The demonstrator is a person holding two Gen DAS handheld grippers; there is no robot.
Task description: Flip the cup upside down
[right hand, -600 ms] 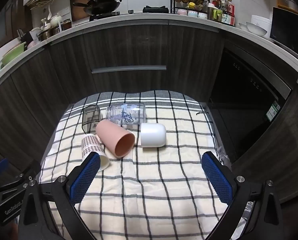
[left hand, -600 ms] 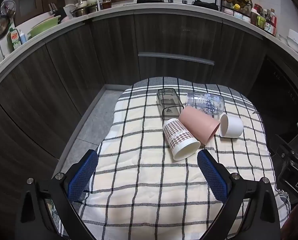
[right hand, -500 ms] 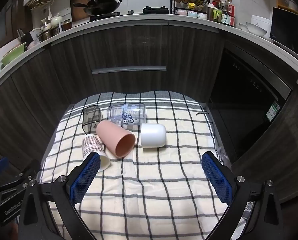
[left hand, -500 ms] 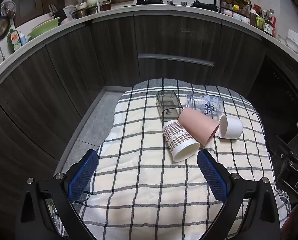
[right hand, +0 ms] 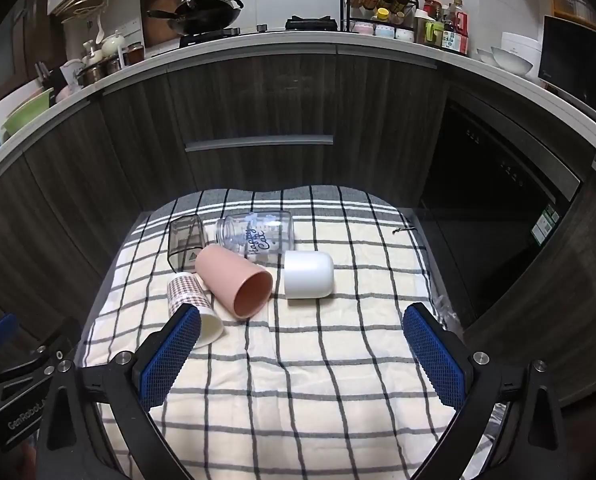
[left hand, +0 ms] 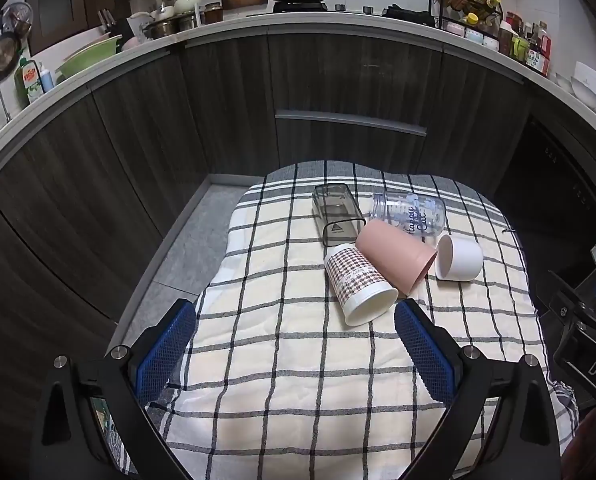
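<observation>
Several cups lie on their sides on a checked cloth (left hand: 282, 360): a houndstooth cup (left hand: 357, 286) (right hand: 190, 296), a pink cup (left hand: 395, 256) (right hand: 234, 282), a white cup (left hand: 459, 258) (right hand: 309, 274), a clear printed glass (left hand: 409, 218) (right hand: 256, 232) and a smoky square tumbler (left hand: 335, 216) (right hand: 184, 242). My left gripper (left hand: 296, 340) is open and empty, just short of the houndstooth cup. My right gripper (right hand: 298, 344) is open and empty, short of the pink and white cups; its left finger hides part of the houndstooth cup.
Dark cabinet fronts (right hand: 258, 120) stand close behind the cloth, with a dark appliance (right hand: 497, 220) at the right. The countertop above holds a wok (right hand: 206, 10), a spice rack (right hand: 381, 4) and bowls (right hand: 509, 58). Grey floor (left hand: 186, 248) shows left of the cloth.
Both grippers have barely moved; the left wrist view has shifted slightly, with the cups a little lower in frame. Nothing was grasped or displaced.
</observation>
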